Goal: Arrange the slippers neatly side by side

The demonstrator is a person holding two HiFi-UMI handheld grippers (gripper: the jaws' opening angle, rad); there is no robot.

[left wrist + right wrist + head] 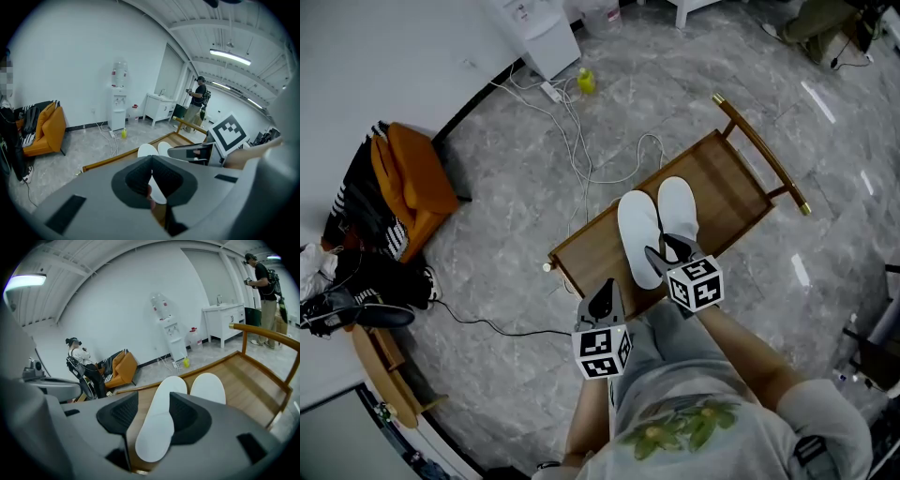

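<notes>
Bench (731, 187) holds slippers (639, 234) parallel, crosswise.

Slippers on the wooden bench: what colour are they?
Plain white, both slippers; the head view shows them best.

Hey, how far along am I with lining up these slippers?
Mostly done: the white left slipper and right slipper lie side by side on the wooden bench. In hand: nothing; the right gripper hangs open above them, and the left gripper is shut and empty. Left: the left slipper seems to sit slightly nearer the bench's near edge, so evening them up probably remains.
</notes>
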